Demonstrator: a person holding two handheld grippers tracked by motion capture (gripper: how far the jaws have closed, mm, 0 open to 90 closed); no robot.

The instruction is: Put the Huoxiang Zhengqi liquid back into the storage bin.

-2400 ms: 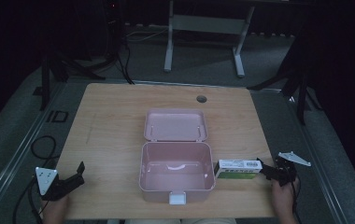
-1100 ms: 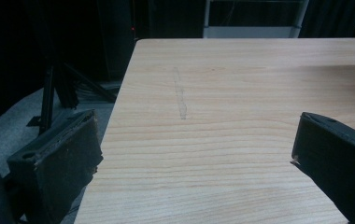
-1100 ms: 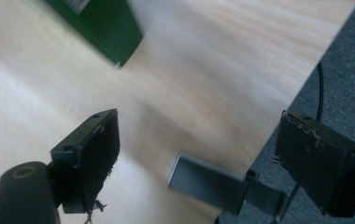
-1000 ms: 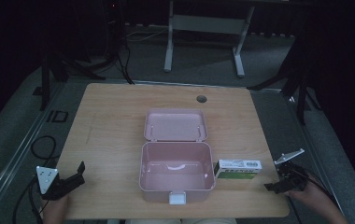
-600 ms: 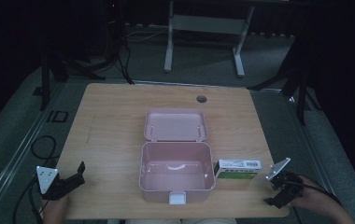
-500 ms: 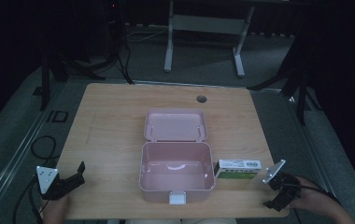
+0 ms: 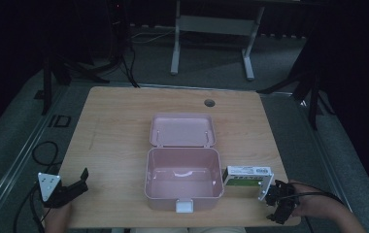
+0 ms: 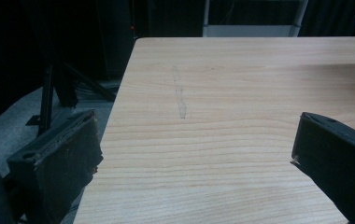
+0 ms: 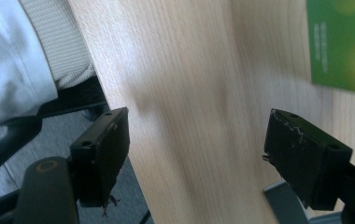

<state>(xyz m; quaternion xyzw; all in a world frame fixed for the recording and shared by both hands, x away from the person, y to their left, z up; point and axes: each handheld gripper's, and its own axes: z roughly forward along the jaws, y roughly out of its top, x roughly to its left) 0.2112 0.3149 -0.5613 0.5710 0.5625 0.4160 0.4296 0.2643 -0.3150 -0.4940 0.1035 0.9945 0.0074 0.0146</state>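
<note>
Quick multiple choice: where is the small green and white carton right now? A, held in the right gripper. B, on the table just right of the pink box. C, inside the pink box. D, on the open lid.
B: the carton lies on the table beside the right wall of the pink box, and the right gripper sits open next to it, holding nothing.

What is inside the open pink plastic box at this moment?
The pink plastic box looks empty from the high view: a bare pink floor bearing one pale curved mark, perhaps moulding or glare. The strip of floor behind its near wall is hidden.
</note>
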